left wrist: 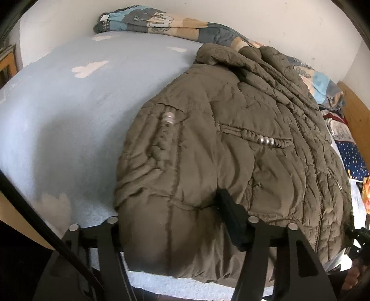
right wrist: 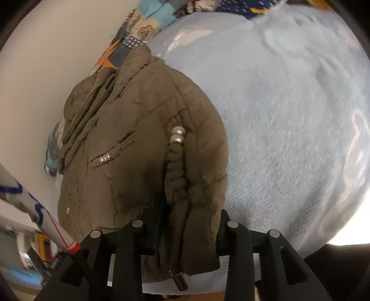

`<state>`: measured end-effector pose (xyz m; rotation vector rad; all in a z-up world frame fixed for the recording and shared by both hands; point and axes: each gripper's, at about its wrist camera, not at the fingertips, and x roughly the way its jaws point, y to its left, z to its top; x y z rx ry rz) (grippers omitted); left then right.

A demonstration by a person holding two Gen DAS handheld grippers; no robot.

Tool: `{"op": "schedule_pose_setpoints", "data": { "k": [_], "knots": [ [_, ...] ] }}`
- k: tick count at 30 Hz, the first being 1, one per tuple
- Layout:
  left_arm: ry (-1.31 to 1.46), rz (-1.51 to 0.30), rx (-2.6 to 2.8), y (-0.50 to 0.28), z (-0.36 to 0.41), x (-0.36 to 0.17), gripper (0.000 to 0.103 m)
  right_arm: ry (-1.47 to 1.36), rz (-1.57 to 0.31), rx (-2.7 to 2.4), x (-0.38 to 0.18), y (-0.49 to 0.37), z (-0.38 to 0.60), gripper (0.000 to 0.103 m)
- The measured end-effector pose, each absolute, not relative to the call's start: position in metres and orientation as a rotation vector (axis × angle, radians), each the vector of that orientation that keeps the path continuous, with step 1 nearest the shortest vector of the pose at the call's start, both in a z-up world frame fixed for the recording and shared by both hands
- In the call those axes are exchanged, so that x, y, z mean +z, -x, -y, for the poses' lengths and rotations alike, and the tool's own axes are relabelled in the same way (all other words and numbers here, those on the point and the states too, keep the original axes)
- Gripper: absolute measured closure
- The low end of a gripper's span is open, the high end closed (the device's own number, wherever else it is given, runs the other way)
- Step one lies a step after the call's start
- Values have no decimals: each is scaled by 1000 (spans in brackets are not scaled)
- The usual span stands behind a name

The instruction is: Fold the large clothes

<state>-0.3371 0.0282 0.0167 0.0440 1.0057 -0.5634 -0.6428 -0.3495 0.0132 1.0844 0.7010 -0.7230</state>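
An olive quilted jacket [left wrist: 219,129] lies on the bed, its braided trims with silver beads facing up. My left gripper [left wrist: 171,222] has the thick near hem bulging between its fingers; the right finger [left wrist: 229,215] presses on the fabric, and the left one is hidden behind the fold. In the right wrist view the same jacket [right wrist: 138,139] stretches away toward the wall. My right gripper [right wrist: 192,222] holds the jacket's edge by the braided trim. Fabric fills the gap between the jaws, and a metal zipper pull [right wrist: 180,280] hangs below.
The bed has a fluffy pale blue blanket [left wrist: 81,115] [right wrist: 289,115]. A patterned quilt [left wrist: 161,20] [right wrist: 138,30] is bunched along the white wall. A wooden headboard [left wrist: 356,111] stands at the right. A white patterned sleeve [right wrist: 34,208] crosses the lower left.
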Motion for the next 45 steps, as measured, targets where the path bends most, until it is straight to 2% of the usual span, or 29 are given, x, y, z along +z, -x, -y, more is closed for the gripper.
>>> {"op": "schedule_pose_setpoints", "data": {
  "k": [2, 5, 8, 19, 23, 45],
  "knots": [
    [-58, -990, -562, 339, -27, 18, 43, -1076, -697, -713, 15, 641, 351, 80],
    [-90, -933, -559, 344, -27, 27, 58, -970, -666, -708, 34, 640, 339, 84],
    [-169, -860, -560, 355, -20, 35, 63, -934, -669, -719, 39, 640, 334, 84],
    [-308, -759, -519, 368, -4, 39, 66, -765, -755, -779, 43, 623, 323, 85],
    [-329, -745, -521, 370, -1, 41, 68, -763, -756, -783, 43, 624, 324, 85],
    [-372, -716, -506, 376, 2, 42, 68, -755, -740, -790, 50, 626, 320, 85]
  ]
}}
